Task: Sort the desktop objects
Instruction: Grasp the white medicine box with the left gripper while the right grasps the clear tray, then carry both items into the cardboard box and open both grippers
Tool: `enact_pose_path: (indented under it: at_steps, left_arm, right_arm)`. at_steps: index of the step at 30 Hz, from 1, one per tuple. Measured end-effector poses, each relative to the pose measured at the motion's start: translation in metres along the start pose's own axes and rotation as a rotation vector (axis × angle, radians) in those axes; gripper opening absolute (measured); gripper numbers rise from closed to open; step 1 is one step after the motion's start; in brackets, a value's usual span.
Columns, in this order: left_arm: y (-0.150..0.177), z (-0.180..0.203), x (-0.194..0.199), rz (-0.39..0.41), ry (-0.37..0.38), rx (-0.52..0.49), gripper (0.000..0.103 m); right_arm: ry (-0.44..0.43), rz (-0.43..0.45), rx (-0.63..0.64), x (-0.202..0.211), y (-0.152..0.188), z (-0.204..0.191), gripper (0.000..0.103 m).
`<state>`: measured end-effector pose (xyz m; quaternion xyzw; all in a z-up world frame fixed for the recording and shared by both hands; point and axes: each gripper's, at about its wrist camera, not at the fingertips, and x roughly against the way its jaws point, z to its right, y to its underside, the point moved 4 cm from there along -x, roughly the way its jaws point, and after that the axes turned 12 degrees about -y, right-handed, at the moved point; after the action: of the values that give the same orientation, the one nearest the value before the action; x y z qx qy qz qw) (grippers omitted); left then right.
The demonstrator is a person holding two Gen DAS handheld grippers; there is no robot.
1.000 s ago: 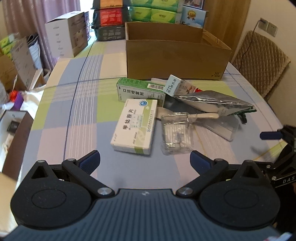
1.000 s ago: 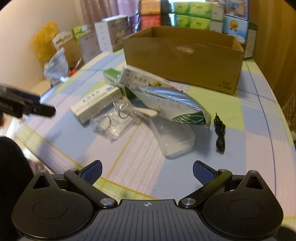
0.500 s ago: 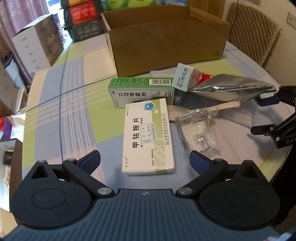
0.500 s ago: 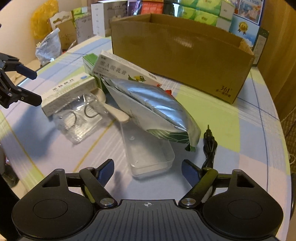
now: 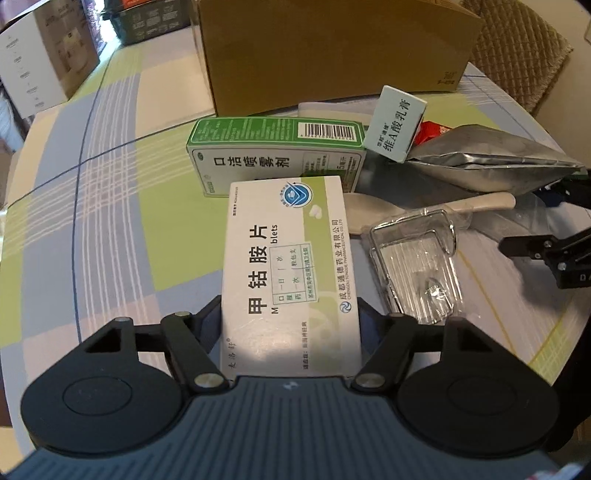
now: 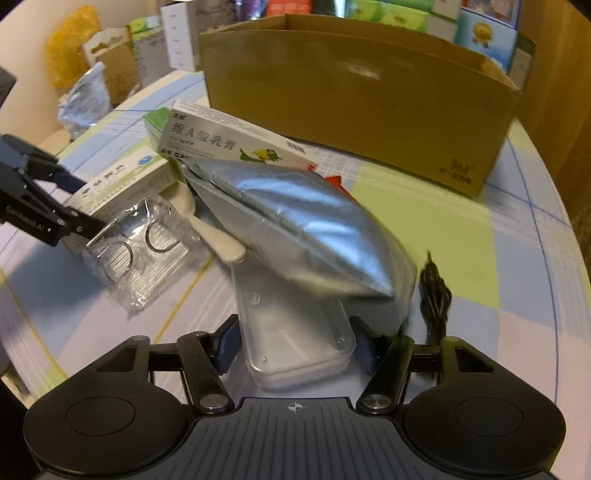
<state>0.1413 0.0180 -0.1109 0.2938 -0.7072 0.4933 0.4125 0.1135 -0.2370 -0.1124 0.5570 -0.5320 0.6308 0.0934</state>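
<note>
My left gripper (image 5: 291,325) is shut on the near end of a white and green medicine box (image 5: 288,258) lying flat on the checked tablecloth. My right gripper (image 6: 295,349) is shut on the near end of a clear plastic case (image 6: 291,328). A silver foil pouch (image 6: 295,221) lies across the case's far half. Between the two held things sit a beige spoon (image 6: 210,225) and a clear bag of metal hooks (image 5: 417,266). Behind them are a green spray box (image 5: 277,158) and a white cream box (image 6: 229,140) leaning on the pouch.
An open cardboard box (image 6: 351,92) stands at the back of the table. A black cable (image 6: 436,291) lies right of the case. Stacked cartons and tissue packs (image 6: 369,7) line the far edge. A quilted chair (image 5: 517,48) stands beyond the table's right side.
Both grippers have moved forward and down and gone from open to shut, the left around the medicine box, the right around the clear case.
</note>
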Motion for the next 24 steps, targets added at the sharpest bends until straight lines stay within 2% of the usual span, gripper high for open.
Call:
enact_pose_path:
  at_steps: [7,10,12,15,20,22,23,24]
  left_arm:
    - [0.027,0.005,0.022,-0.09,-0.088,0.102,0.067]
    - [0.041,0.013,0.032,-0.092,-0.074,0.128,0.068]
    - [0.046,0.017,0.035,-0.082,-0.087,0.118,0.068]
    - [0.046,0.016,0.036,-0.064,-0.098,0.131,0.072]
    - [0.04,0.01,0.026,-0.071,-0.108,0.148,0.073]
    - [0.04,0.011,0.024,-0.067,-0.104,0.152,0.074]
    - [0.039,0.011,0.023,-0.063,-0.105,0.151,0.073]
    - [0.038,0.011,0.023,-0.06,-0.106,0.151,0.067]
  right_arm:
    - [0.045,-0.021,-0.155,0.032,0.036,-0.017,0.057]
    - [0.029,-0.025,-0.138,0.038,0.048,-0.029,0.058]
    - [0.028,-0.021,-0.119,0.038,0.05,-0.033,0.062]
    - [0.03,-0.002,-0.116,0.038,0.047,-0.03,0.067]
    - [0.035,0.006,-0.068,0.032,0.041,-0.03,0.069]
    - [0.029,0.007,-0.064,0.028,0.041,-0.028,0.068]
    - [0.032,0.011,-0.058,0.027,0.041,-0.028,0.062]
    - [0.033,0.018,-0.049,0.028,0.041,-0.029,0.055]
